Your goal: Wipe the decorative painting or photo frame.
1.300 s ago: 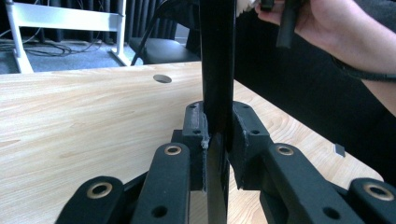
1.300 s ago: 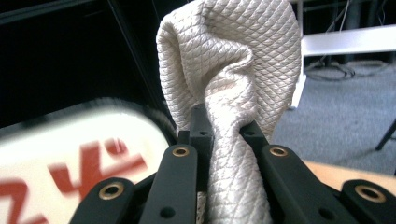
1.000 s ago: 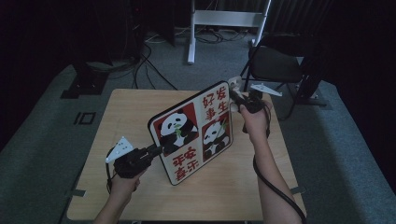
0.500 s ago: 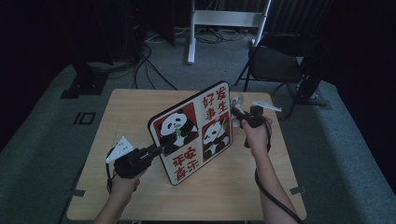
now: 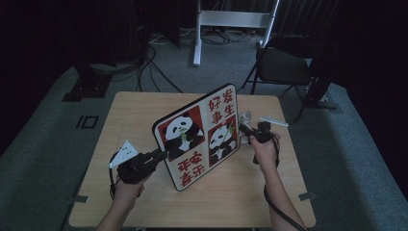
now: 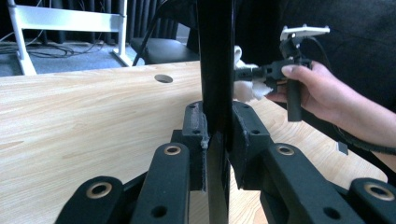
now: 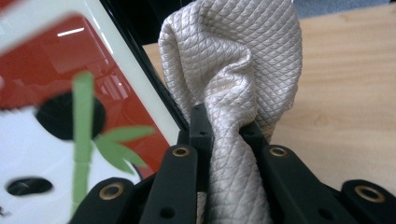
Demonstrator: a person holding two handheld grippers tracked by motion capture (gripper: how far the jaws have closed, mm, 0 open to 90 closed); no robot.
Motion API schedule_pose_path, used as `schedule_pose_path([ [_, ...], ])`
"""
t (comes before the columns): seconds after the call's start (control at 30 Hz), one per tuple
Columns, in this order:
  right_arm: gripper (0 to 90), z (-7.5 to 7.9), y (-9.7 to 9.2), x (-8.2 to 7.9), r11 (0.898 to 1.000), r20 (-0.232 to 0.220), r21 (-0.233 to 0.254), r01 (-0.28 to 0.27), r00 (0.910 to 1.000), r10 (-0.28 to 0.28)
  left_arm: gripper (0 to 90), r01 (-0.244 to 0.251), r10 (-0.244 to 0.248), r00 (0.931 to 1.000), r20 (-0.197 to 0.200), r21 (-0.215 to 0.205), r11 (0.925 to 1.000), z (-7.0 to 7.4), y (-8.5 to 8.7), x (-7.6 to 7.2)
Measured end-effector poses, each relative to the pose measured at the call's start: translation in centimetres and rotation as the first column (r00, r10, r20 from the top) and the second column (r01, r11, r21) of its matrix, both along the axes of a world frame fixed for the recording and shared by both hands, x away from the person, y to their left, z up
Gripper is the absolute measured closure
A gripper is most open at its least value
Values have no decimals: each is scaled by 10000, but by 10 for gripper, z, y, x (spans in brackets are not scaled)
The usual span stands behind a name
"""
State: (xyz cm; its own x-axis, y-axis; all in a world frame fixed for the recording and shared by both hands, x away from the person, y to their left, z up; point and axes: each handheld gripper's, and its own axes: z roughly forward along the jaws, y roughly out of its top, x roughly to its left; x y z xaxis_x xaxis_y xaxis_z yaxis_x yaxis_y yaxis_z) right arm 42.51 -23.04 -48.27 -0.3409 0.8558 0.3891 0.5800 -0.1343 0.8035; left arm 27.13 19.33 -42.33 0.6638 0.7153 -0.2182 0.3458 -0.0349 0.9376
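Note:
A black-edged picture board [image 5: 199, 134] with two pandas and red characters stands tilted on edge on the wooden table [image 5: 139, 108]. My left gripper [image 5: 161, 154] is shut on its left edge; in the left gripper view the black board edge [image 6: 215, 60] rises between the pads [image 6: 196, 128]. My right gripper [image 5: 244, 127] is at the board's right edge, shut on a bunched cream quilted cloth [image 7: 233, 70]. The cloth [image 5: 245, 118] sits against the edge of the panda board [image 7: 60, 107]. The right gripper [image 6: 243, 74] with the cloth [image 6: 245, 88] shows past the board.
A black folding chair [image 5: 284, 65] stands behind the table's far right corner, and a white stand [image 5: 235, 19] and floor cables lie beyond. A round hole [image 6: 163, 78] is in the tabletop. Open wood lies in front of the board.
My right gripper with the cloth has come down along the board's right edge, from near the top corner to about mid-height. The left gripper and the board have stayed put.

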Motion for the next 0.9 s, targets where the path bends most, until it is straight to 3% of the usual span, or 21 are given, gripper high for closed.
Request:
schedule_pose_path([
  [0.57, 814, -42, -9, -15, 9971, -915, -763, 14, 9958, -84, 780, 9, -9, 10000, 19, 30, 10000, 0, 0, 0],
  [0.9, 813, -51, -22, -27, 9932, -904, -1149, 190, 9955, -295, 779, 69, -69, 10000, -32, 84, 9999, 1, 1, 1],
])
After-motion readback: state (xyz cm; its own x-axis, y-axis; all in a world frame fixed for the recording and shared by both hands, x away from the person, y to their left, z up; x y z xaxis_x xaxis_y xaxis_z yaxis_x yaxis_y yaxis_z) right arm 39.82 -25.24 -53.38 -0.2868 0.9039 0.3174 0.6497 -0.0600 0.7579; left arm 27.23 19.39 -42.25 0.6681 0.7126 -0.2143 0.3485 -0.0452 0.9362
